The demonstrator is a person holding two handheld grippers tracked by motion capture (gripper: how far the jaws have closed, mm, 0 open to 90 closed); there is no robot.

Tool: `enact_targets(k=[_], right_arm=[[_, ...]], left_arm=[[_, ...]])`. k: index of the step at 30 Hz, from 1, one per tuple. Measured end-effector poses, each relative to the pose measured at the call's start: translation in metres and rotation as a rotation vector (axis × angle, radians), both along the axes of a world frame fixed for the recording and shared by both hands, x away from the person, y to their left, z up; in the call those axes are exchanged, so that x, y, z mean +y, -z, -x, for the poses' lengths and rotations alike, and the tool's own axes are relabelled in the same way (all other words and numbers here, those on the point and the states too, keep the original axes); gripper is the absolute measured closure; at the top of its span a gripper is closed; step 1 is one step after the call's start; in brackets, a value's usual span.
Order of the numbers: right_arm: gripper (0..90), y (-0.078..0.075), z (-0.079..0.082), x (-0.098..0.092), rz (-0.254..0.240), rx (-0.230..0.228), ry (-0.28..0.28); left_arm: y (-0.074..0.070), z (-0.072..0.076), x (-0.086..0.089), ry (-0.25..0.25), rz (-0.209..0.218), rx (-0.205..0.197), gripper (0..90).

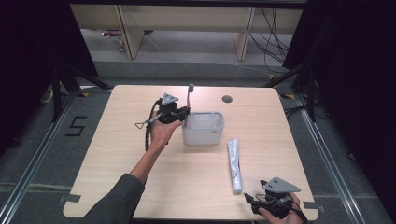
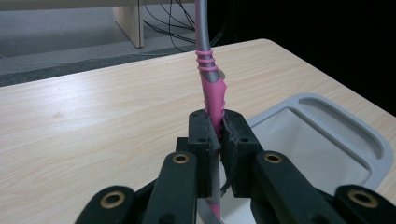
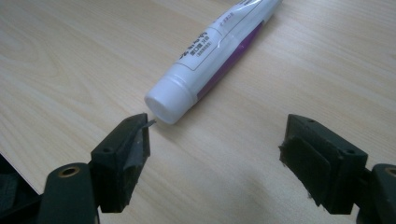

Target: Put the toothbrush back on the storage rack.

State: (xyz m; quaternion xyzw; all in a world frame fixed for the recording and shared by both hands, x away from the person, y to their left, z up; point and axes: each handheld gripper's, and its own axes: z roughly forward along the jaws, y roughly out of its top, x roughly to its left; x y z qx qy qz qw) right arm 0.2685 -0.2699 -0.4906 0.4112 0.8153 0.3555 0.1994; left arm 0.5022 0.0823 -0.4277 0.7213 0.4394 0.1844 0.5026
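The left gripper [image 1: 183,112] is clamped tight on a pink-and-grey toothbrush [image 2: 210,88], which stands upright out of its jaws. The right gripper [image 3: 215,154] gapes wide and holds nothing. Both are over a pale wooden table [image 1: 140,154], grey floor beyond. A grey bin [image 1: 203,128] sits just beside the left gripper; the toothpaste tube [image 3: 210,51] lies just ahead of the right one.

My high view looks down on the pale wooden table [image 1: 140,140]; both gripper views skim it closely, sharing its top.
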Motion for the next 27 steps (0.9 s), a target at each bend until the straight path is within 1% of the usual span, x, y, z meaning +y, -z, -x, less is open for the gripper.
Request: enact_targets(k=[2, 4, 5, 7, 8, 10, 11, 12, 14, 15, 16, 17, 19, 20, 21, 23, 24, 26, 27], right_arm=[[23.9, -0.0003, 0.0002, 0.0002, 0.000, 0.002, -0.001], [23.9, -0.0009, 0.0008, 0.0012, -0.012, 0.017, 0.009], [23.9, -0.0009, 0.0008, 0.0012, -0.012, 0.017, 0.009], [23.9, -0.0006, 0.0008, 0.0013, -0.012, 0.014, 0.009], [23.9, -0.0005, 0.0019, 0.0027, -0.027, 0.033, 0.019], [23.9, -0.0006, 0.0017, 0.0024, -0.024, 0.028, 0.017], [24.0, -0.0009, 0.0009, 0.0012, -0.010, 0.016, 0.009], [23.9, -0.0009, 0.0009, 0.0012, -0.010, 0.015, 0.009], [23.9, -0.0006, 0.0007, 0.0013, -0.011, 0.017, 0.008], [23.9, -0.0005, 0.0018, 0.0026, -0.027, 0.033, 0.018], [23.9, -0.0006, 0.0019, 0.0026, -0.028, 0.033, 0.019], [23.9, -0.0009, 0.0008, 0.0012, -0.010, 0.016, 0.009], [23.9, -0.0008, 0.0008, 0.0013, -0.009, 0.016, 0.009], [24.0, -0.0005, 0.0016, 0.0026, -0.022, 0.030, 0.017], [23.9, -0.0006, 0.0019, 0.0027, -0.026, 0.032, 0.020], [23.9, -0.0006, 0.0016, 0.0023, -0.025, 0.028, 0.017], [23.9, -0.0003, 0.0002, 0.0003, -0.003, 0.004, 0.001], [23.9, 0.0000, 0.0000, 0.0004, -0.002, 0.003, 0.002], [23.9, -0.0002, 0.0015, 0.0023, -0.024, 0.026, 0.016]], left_arm=[[0.0005, -0.0002, 0.0007, -0.001, -0.006, 0.001, 82.3], [0.0006, 0.0002, 0.0002, 0.000, -0.012, -0.001, 82.2], [0.0006, 0.0002, 0.0002, 0.000, -0.012, -0.001, 82.2], [0.0009, 0.0006, -0.0008, 0.000, -0.027, -0.005, 82.1], [0.0011, 0.0005, -0.0009, -0.002, -0.027, -0.006, 82.1], [0.0013, 0.0005, -0.0010, -0.004, -0.033, -0.007, 82.0], [0.0012, 0.0007, -0.0008, -0.002, -0.046, -0.008, 81.9], [0.0014, 0.0009, -0.0011, -0.002, -0.054, -0.012, 81.7], [0.0023, 0.0014, -0.0015, -0.004, -0.056, -0.022, 81.3], [0.0023, 0.0019, -0.0011, -0.002, -0.065, -0.017, 81.3], [0.0026, 0.0023, -0.0014, -0.007, -0.067, -0.023, 81.2], [0.0021, 0.0030, -0.0019, -0.005, -0.088, -0.032, 80.7], [0.0021, 0.0033, -0.0020, -0.003, -0.096, -0.038, 80.3], [0.0018, 0.0036, -0.0019, -0.003, -0.100, -0.035, 79.9], [0.0017, 0.0037, -0.0019, -0.006, -0.102, -0.036, 79.2], [0.0020, 0.0040, -0.0023, -0.011, -0.102, -0.040, 77.7], [0.0021, 0.0040, -0.0020, -0.012, -0.105, -0.041, 77.4], [0.0024, 0.0043, -0.0018, -0.011, -0.104, -0.041, 77.5], [0.0024, 0.0044, -0.0019, -0.011, -0.104, -0.042, 77.5]])
